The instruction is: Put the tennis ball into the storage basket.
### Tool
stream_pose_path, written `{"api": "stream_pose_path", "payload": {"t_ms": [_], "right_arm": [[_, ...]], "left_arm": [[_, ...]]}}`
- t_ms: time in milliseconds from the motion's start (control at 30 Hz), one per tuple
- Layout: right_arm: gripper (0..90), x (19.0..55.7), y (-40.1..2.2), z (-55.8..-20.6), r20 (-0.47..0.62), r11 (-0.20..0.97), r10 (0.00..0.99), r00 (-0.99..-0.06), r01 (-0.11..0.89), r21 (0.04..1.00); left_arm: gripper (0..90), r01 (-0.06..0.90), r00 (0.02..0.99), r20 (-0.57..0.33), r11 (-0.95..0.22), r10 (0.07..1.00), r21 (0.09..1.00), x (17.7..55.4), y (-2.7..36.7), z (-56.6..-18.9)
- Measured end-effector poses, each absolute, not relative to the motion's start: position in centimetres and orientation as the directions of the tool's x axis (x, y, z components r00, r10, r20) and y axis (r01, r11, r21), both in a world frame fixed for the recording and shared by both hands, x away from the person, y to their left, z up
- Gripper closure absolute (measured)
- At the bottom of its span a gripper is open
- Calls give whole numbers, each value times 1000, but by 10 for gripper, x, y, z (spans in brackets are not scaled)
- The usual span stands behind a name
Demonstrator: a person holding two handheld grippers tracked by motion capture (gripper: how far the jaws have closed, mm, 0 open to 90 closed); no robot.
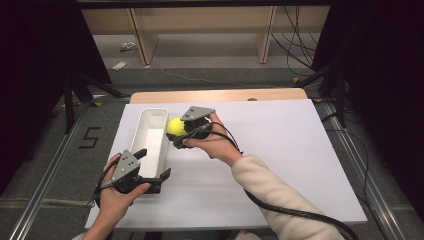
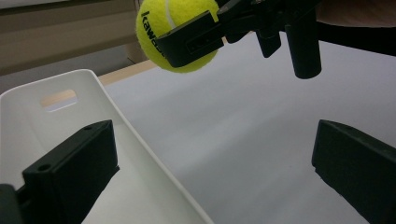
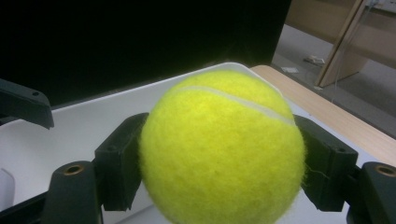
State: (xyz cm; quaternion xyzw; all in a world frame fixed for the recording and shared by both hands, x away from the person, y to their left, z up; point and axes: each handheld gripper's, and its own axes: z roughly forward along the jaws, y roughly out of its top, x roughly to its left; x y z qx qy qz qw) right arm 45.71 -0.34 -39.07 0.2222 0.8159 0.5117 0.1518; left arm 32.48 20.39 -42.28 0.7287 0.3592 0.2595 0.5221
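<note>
White tabletop (image 1: 280, 150) lay bare right of the white bin (image 1: 150, 137). Right gripper (image 1: 181, 131) clamped the tennis ball (image 1: 175, 126) at the bin's right rim; left gripper (image 1: 152, 162), jaws apart, straddled the bin's near wall.

White table (image 1: 280, 165) bearing white bin (image 1: 152, 131)

Your yellow tennis ball (image 1: 174, 126) is fuzzy and round, with a white curved line on it. It is up in the air, just right of the long white bin (image 1: 151, 131), near the bin's far end.
</note>
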Motion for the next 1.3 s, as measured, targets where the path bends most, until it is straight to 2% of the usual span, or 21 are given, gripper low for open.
{"api": "stream_pose_path", "payload": {"t_ms": [433, 633, 733, 1000, 1300], "right_arm": [[269, 458, 4, -387, -26, 381, 505, -863, 196, 904], [269, 458, 7, -385, -29, 377, 506, -862, 191, 906], [269, 458, 9, -385, -28, 381, 502, -865, 192, 904], [269, 460, 13, -387, -23, 383, 500, -866, 197, 902], [269, 461, 15, -385, -27, 381, 501, -865, 192, 904]], "left_arm": [[0, 224, 603, 41, -218, 797, 950, 326, 207, -422], [0, 235, 600, 24, -204, 800, 950, 325, 206, -422], [0, 217, 597, 50, -221, 801, 951, 326, 207, -421], [0, 244, 596, 16, -199, 803, 949, 324, 206, -422], [0, 241, 598, 15, -197, 802, 950, 324, 206, -422]]}}
